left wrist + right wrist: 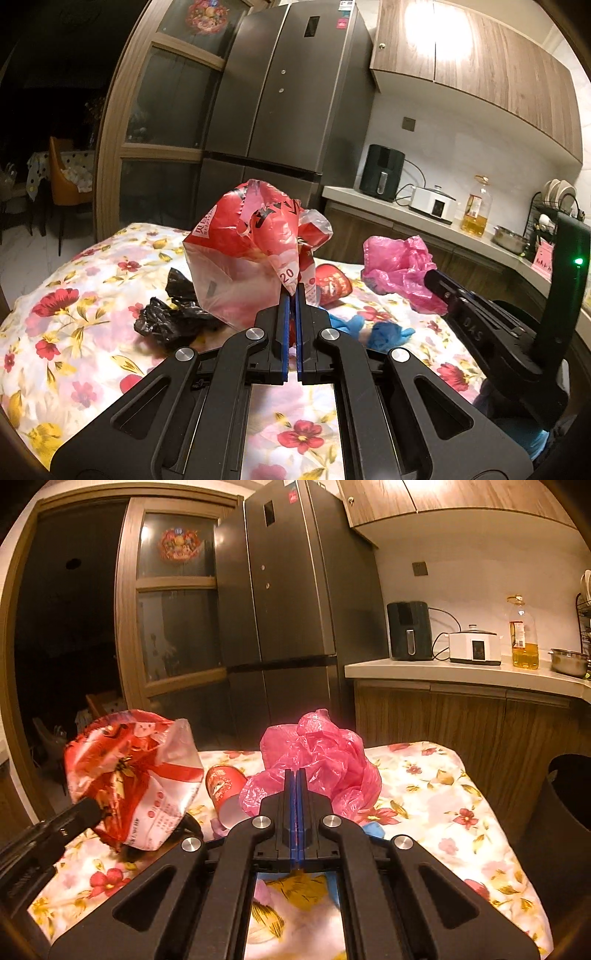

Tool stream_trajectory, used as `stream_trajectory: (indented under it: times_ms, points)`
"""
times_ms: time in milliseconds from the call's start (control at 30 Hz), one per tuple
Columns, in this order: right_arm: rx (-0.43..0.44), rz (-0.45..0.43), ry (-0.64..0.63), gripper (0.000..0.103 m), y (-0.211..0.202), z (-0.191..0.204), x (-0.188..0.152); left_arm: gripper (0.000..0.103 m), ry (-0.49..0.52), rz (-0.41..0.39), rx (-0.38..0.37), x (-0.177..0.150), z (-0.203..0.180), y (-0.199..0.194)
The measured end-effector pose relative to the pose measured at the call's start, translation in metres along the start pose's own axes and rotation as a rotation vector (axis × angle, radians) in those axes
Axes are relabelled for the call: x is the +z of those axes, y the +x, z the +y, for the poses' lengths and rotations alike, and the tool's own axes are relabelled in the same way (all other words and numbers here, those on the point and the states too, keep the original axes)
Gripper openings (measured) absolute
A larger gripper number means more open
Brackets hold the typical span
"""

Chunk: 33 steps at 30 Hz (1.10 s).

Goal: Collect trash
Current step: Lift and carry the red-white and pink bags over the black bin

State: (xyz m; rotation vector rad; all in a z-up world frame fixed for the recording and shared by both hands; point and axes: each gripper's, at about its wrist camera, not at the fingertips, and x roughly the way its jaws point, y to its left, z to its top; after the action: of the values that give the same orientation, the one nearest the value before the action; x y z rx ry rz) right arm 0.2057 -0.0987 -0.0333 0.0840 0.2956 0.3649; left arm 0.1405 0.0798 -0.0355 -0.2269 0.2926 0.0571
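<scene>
Holding trash in both hands above floral tablecloth [55,295]. Left gripper [293,295] pinched tight on edge of red-and-white snack bag [251,251]; right gripper [295,779] clamped on crumpled pink plastic bag [317,753]. Both look light, limp, slippery film: grip bunched folds, not single layer. Black plastic bag [170,317], red cup [223,786], blue glove [388,332] remain on cloth. Dark bin [569,797] at right, beside table.

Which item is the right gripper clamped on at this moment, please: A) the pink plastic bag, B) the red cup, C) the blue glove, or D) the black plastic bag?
A: the right gripper has its jaws shut on the crumpled pink plastic bag, lifted above the floral tablecloth.
</scene>
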Motion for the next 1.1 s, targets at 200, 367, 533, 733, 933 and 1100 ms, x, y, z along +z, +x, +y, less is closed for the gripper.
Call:
stream_trajectory:
  times_ms: [200, 367, 533, 733, 933, 1100]
  points:
    - [-0.012, -0.009, 0.005, 0.001, -0.023, -0.008, -0.002, 0.001, 0.018, 0.004, -0.015, -0.003, -0.013, -0.008]
    - [-0.033, -0.020, 0.007, 0.001, -0.043, -0.018, -0.004, 0.001, 0.034, 0.009, -0.032, -0.004, -0.030, -0.012]
    - [-0.063, -0.040, 0.015, 0.001, -0.062, -0.031, -0.003, 0.001, 0.058, 0.004, -0.064, -0.005, -0.051, -0.018]
    - [-0.108, -0.061, 0.025, 0.001, -0.080, -0.049, -0.001, 0.001, 0.088, 0.002, -0.107, -0.005, -0.078, -0.018]
    - [-0.151, -0.081, 0.035, 0.001, -0.093, -0.068, 0.003, 0.001, 0.113, -0.001, -0.147, -0.004, -0.102, -0.013]
    - [-0.188, -0.101, 0.041, 0.001, -0.100, -0.084, 0.007, 0.001, 0.132, -0.001, -0.182, -0.002, -0.122, -0.005]
